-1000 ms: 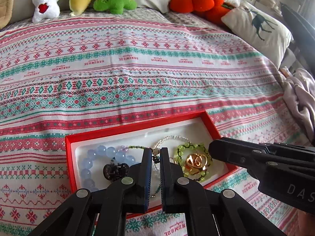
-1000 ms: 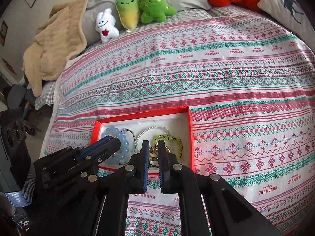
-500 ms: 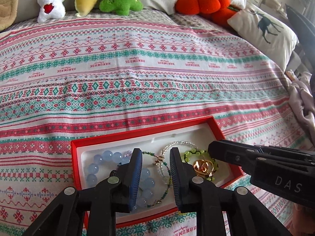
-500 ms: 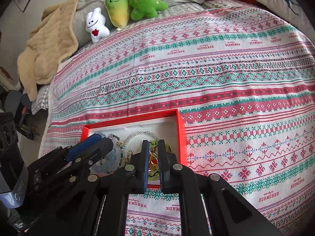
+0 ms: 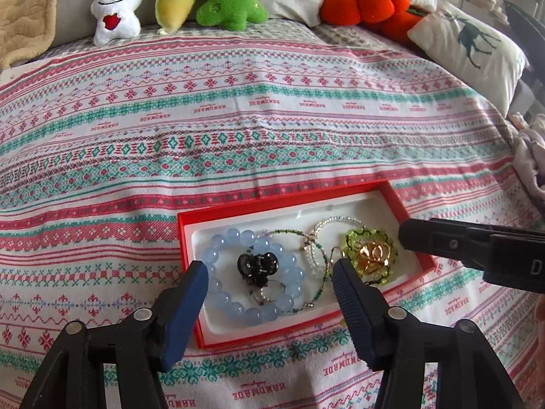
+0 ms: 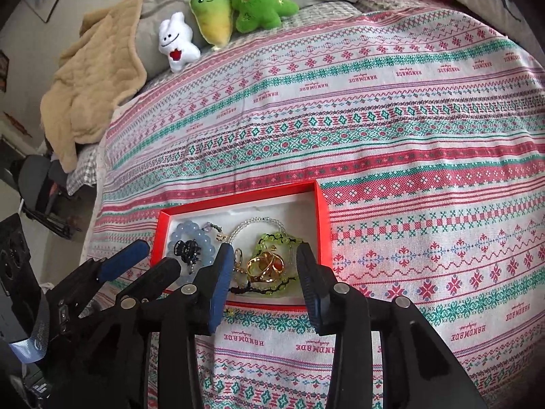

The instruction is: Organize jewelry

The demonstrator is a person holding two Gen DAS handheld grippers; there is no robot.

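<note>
A red box (image 5: 272, 201) with a white lining lies on the patterned bedspread and holds the jewelry. Inside are a blue bead bracelet (image 5: 218, 262), a black hair clip (image 5: 257, 266), a clear bead bracelet (image 5: 337, 220), and a green bead bracelet (image 5: 351, 242) around gold rings (image 5: 373, 255). My left gripper (image 5: 270, 266) hovers over the blue bracelet and clip, jaws opening, gripping nothing. My right gripper (image 6: 265, 250) hovers over the gold rings (image 6: 265, 264), jaws also opening, pads touching nothing. The left gripper (image 6: 158, 255) shows beside it at the box's (image 6: 238, 199) left end.
Plush toys (image 5: 115, 6) and an orange pumpkin cushion (image 5: 361, 0) line the head of the bed. A deer pillow (image 5: 470, 47) lies far right and a beige blanket (image 6: 92, 78) far left. Wide patterned bedspread (image 5: 238, 119) stretches beyond the box.
Both grippers have gone from shut to open over the box. The left gripper has shifted a little to the left, so the box sits further right in its view.
</note>
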